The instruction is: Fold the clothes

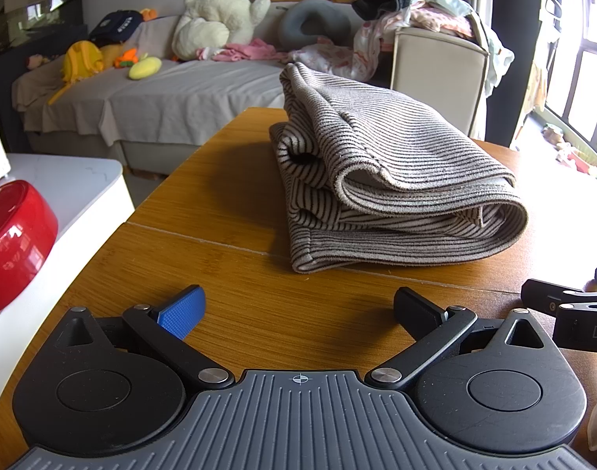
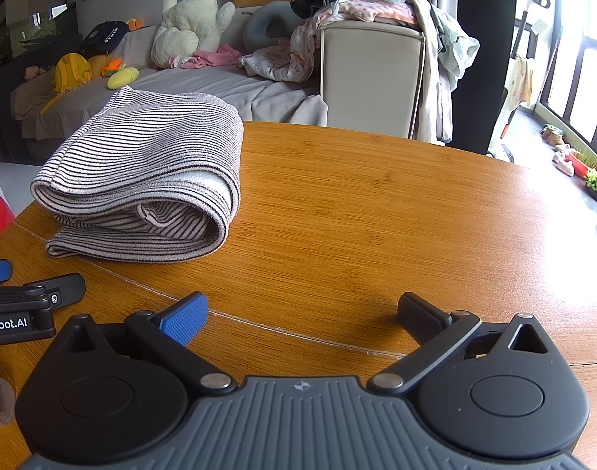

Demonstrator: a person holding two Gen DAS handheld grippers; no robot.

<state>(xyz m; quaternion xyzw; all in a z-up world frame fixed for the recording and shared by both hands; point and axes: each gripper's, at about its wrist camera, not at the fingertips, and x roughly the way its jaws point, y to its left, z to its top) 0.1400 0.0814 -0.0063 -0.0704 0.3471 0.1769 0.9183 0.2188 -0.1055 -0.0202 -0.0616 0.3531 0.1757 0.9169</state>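
Left wrist view
- Left gripper (image 1: 298, 309): released, jaws spread wide and grasping nothing, low over the near part of the wooden table (image 1: 227, 203).
- Striped garment (image 1: 380, 180): lies on the table ahead and a little right of this gripper, well apart from its fingers. It is already doubled over several times into a thick bundle, with the rounded fold on the right and loose hems showing at the near left corner.
- Right gripper in this view: only a black edge of it enters at the right border, beside the left gripper.
- Surroundings: red bowl (image 1: 12, 243) on a white counter at the near left; couch with a plush duck (image 1: 220, 11) far behind.

Right wrist view
- Right gripper (image 2: 302, 315): likewise released, jaws apart, empty, above the table seam.
- Striped garment (image 2: 149, 180): to the far left of this gripper, apart from it; the top layer sags over the inner layers and the near edges are uneven.
- Table to the right: bare wood.

Judgement on the step
- Stage: the fold looks nearly complete; what remains seems to be tidying or setting the bundle aside.
- Doing it well: approach both near corners level, pinch all layers together rather than the top one alone, and keep the stack from sliding toward the left table edge.
- Risk: soft knit may spring open if only one layer is caught.
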